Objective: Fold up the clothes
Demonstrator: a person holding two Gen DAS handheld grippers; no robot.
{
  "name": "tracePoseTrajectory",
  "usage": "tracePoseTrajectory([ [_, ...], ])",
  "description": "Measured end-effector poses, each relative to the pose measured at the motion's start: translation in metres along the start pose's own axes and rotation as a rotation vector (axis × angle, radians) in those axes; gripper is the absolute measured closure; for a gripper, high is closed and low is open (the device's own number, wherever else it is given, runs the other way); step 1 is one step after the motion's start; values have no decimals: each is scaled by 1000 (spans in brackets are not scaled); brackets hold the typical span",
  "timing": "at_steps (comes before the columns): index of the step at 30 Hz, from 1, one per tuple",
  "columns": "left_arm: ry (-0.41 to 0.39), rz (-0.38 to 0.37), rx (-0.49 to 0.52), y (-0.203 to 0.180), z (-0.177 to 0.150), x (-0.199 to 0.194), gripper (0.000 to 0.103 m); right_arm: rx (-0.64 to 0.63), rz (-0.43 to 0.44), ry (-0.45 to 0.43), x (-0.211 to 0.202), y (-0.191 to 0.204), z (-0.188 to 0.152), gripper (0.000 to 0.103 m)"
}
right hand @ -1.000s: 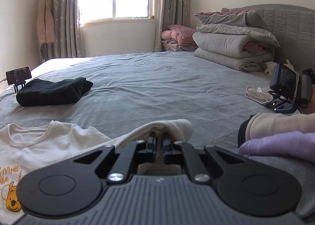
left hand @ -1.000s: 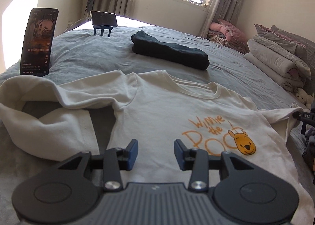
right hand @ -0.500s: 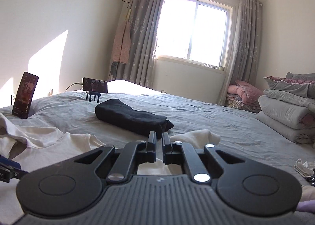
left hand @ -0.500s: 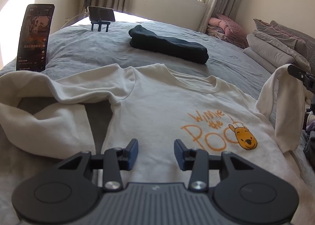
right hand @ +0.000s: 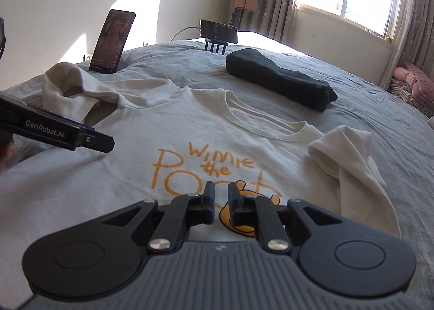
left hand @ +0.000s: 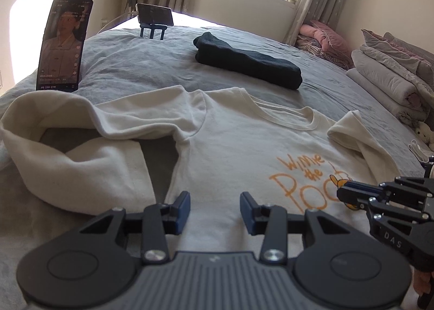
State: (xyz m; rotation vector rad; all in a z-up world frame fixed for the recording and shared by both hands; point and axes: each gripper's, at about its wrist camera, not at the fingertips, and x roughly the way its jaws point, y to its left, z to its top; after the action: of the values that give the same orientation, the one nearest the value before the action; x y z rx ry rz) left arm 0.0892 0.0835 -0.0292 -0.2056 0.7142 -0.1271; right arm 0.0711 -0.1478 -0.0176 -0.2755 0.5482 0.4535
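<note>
One sleeve (right hand: 350,158) folded over hides shirt (right hand: 108,174) beneath.

You've got one white T-shirt (right hand: 130,174) spread on the bed (right hand: 379,130), and one folded dark garment (right hand: 279,79) beyond it. Two phones: one upright phone (right hand: 112,41) at the bed's left edge, one phone on a stand (right hand: 218,29) at the far edge. Two grippers: the left gripper (left hand: 214,208) and the right gripper (right hand: 220,202).
</note>
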Motion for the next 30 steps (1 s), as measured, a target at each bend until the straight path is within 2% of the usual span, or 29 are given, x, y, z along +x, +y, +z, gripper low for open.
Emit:
tracePoseTrajectory([
  [1, 0, 1, -10, 4, 2, 0, 61, 19, -6, -11, -6, -5, 0, 77],
  [2, -1, 2, -20, 9, 3, 0, 61, 38, -13, -20, -11, -10, -1, 62],
  [3, 0, 0, -32, 12, 4, 0, 61, 56, -23, -23, -14, -17, -2, 56],
  [6, -6, 47, -50, 20, 8, 2, 61, 105, -53, 4, -14, -35, -9, 56],
  [12, -33, 56, -62, 33, 13, 11, 62, 198, -187, 65, -8, -78, -30, 56],
  [14, -47, 68, -51, 32, 13, 15, 65, 275, -220, 69, -10, -99, -37, 56],
  [18, -63, 47, -70, 34, 21, 21, 65, 428, -178, 55, -11, -124, -45, 56],
  [24, -92, 1, -165, 43, 30, 31, 66, 520, -100, 10, -1, -133, -33, 56],
  [30, -114, 17, -247, 52, 30, 39, 86, 599, -127, -1, 27, -144, -23, 55],
])
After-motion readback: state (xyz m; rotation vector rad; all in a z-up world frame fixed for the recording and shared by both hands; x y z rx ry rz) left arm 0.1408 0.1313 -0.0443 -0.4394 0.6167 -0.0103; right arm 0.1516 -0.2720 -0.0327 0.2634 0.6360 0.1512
